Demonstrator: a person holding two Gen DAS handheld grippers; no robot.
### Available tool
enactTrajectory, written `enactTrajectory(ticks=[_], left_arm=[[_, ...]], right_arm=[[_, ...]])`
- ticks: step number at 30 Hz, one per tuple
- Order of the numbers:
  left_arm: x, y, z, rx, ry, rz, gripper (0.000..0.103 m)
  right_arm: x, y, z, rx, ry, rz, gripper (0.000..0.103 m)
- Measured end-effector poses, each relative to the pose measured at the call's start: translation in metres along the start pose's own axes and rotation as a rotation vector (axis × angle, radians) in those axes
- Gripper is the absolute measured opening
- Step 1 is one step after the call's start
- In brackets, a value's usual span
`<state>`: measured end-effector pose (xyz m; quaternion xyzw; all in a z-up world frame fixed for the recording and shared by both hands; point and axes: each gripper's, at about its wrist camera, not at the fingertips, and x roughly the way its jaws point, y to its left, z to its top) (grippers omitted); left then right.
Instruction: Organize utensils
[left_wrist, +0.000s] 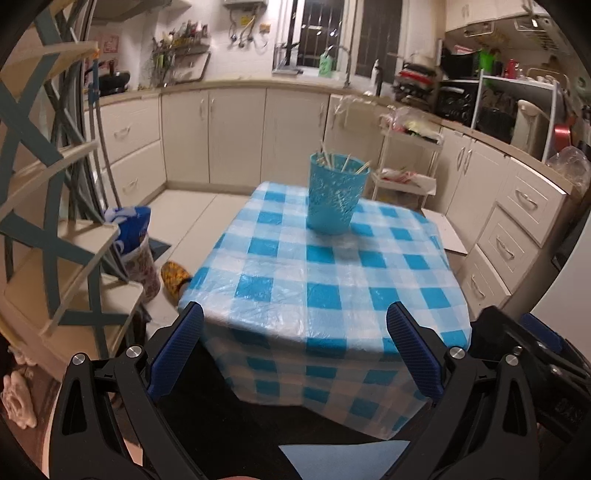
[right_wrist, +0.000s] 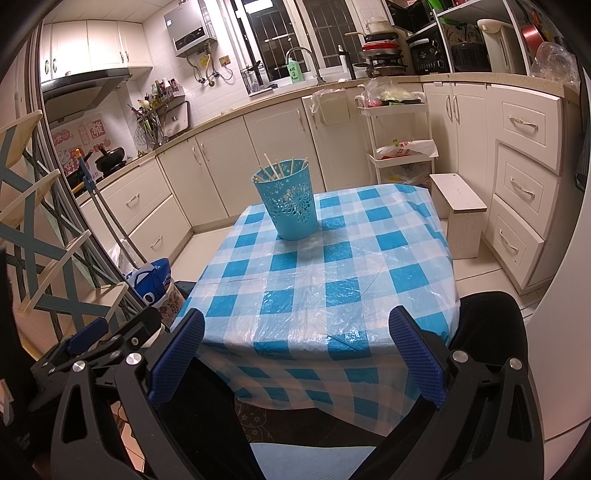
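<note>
Blue perforated cup (right_wrist: 288, 206) upright at far end of checked tablecloth (right_wrist: 332, 288), chopsticks (right_wrist: 275, 168) standing inside. Left gripper (left_wrist: 295, 343) and right gripper (right_wrist: 295, 347) both at near table edge, jaws spread wide, nothing held. Path to cup unobstructed. White stool (right_wrist: 463, 218) beside table's right; white trolley (right_wrist: 400, 155) behind.

Both wrist views look forward over near bench (left_wrist: 332, 280) edge, sharing blue cup (right_wrist: 290, 201), kitchen cabinets (right_wrist: 221, 162) beyond.
</note>
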<state>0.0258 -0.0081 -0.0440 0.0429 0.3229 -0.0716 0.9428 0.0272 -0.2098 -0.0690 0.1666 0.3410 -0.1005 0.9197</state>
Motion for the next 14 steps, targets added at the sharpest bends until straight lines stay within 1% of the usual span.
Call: enactTrajectory(ticks=[3, 9, 14], left_arm=[[-0.001, -0.002, 0.002, 0.012, -0.015, 0.016, 0.095], [0.002, -0.002, 0.006, 0.007, 0.012, 0.049, 0.095], [0.005, -0.004, 0.006, 0.015, 0.020, 0.056, 0.095]], right_arm=[[-0.001, -0.001, 0.000, 0.004, 0.001, 0.000, 0.096], [-0.005, -0.001, -0.005, 0.014, 0.005, -0.001, 0.096], [-0.007, 0.001, -0.011, 0.019, 0.015, -0.001, 0.096]])
